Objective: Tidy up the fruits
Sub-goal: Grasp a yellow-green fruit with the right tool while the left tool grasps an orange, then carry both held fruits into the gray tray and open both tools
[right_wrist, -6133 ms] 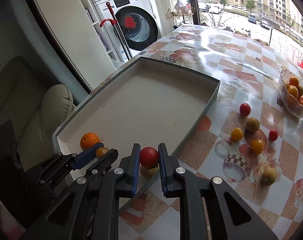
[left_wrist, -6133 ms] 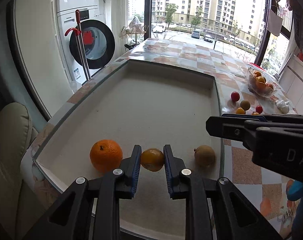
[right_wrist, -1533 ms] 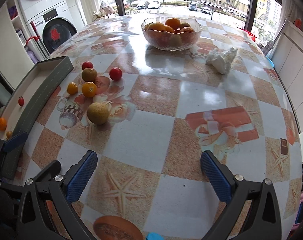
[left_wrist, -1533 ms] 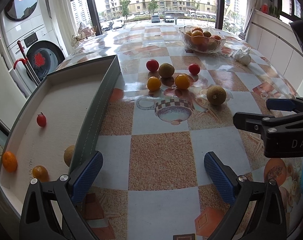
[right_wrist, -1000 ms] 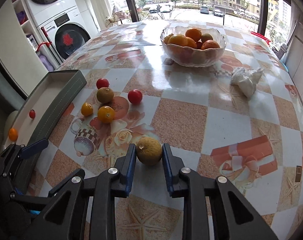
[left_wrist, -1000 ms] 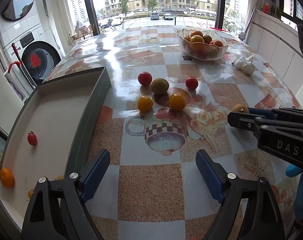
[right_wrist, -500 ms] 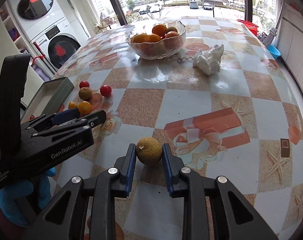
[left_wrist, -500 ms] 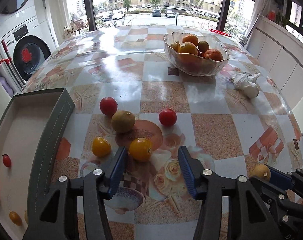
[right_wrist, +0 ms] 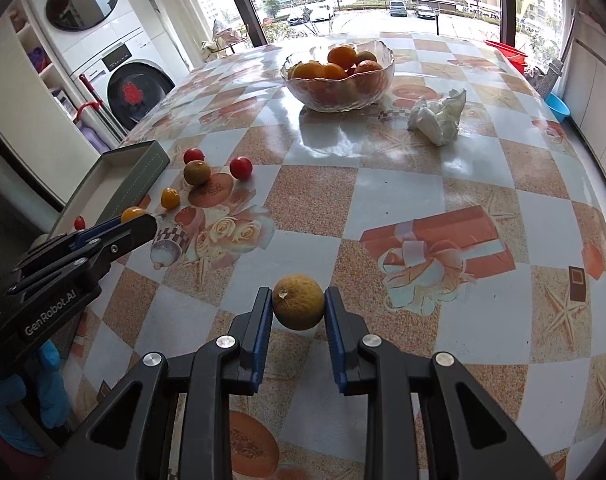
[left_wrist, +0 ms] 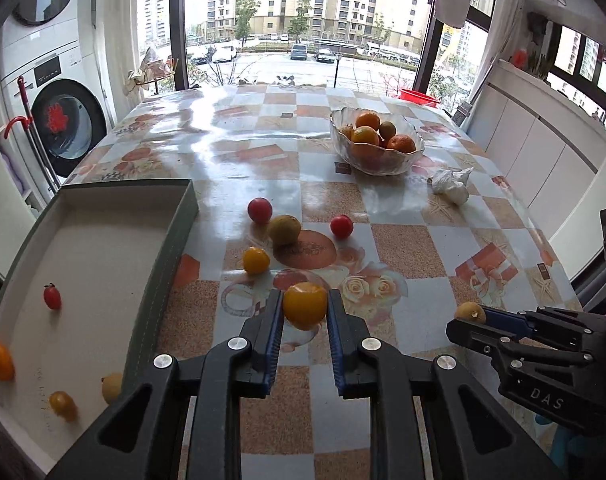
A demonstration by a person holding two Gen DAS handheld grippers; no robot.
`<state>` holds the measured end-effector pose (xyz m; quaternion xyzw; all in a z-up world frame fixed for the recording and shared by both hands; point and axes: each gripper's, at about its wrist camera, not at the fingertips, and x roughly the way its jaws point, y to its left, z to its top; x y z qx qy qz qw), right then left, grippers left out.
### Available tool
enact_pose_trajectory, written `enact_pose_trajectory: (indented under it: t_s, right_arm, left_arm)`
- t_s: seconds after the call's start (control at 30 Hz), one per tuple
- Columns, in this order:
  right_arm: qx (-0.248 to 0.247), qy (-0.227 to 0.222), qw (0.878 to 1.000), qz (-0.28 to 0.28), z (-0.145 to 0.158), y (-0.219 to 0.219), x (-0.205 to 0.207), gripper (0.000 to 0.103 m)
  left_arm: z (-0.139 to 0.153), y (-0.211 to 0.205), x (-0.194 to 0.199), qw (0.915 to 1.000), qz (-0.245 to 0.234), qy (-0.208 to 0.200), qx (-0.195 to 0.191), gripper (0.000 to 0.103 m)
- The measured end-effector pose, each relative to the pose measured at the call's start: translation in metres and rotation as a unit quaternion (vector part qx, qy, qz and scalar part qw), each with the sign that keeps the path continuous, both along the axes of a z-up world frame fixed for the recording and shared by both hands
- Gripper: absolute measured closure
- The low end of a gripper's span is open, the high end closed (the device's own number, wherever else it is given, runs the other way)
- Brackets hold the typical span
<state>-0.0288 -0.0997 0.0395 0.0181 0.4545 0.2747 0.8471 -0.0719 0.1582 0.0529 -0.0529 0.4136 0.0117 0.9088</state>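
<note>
**Fruit in hand and fruit loose: handling notes, near to far**

Left gripper (left_wrist: 305, 314): jaws clamped on a small orange-yellow fruit (left_wrist: 305, 305), held at its widest part and apparently just clear of the surface (left_wrist: 407, 248). Smooth, glossy skin; judged light, firm, somewhat slippery. A hold across the middle suits it; an off-centre pinch could squirt it out.

Right gripper (right_wrist: 298, 308): jaws clenched on a tan round fruit (right_wrist: 298, 302), stem scar facing the camera. Matte, rough skin; judged light, firmer and easier to hold. Gripped across the middle.

Grey tray (left_wrist: 159, 280), at the left: holds a small red fruit (left_wrist: 52, 297) and three orange or yellow ones near its near edge. Raised walls; fruit is likely to roll on the flat floor if dropped from height.

Loose on the surface, beyond the jaws: a yellow fruit (left_wrist: 256, 260), a green-brown fruit (left_wrist: 284, 229), two red fruits (left_wrist: 260, 210) (left_wrist: 341, 226). All small and round, prone to roll when nudged; the red ones are judged softest.

Farther: crumpled white paper (left_wrist: 451, 186); glass bowl (left_wrist: 345, 148) of oranges, fragile.
</note>
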Motion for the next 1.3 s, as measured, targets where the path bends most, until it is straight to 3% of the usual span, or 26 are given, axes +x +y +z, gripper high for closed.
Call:
enact_pose_trajectory:
  t_s: [0.3,0.63,0.93,1.3]
  right_arm:
    - [0.005,-0.012,0.998,0.061,0.019,0.058,-0.026,0.075]
    - [0.002,-0.039,0.988,0.146,0.046,0.154,-0.058,0.075]
    - [-0.028,-0.056,0.979,0.195,0.052,0.224,-0.073,0.075]
    - [-0.050,-0.036,0.977,0.203,0.039,0.247,-0.064,0.074]
  left_arm:
    - [0.013,0.066,-0.057,0.9962,0.076,-0.029,0.029,0.080]
    - [-0.009,0.135,-0.091,0.9854,0.167,-0.012,0.032,0.080]
    - [-0.022,0.156,-0.094,0.9817,0.189,-0.007,0.020,0.080]
    - [-0.031,0.160,-0.089,0.9816,0.190,0.004,0.022,0.080]
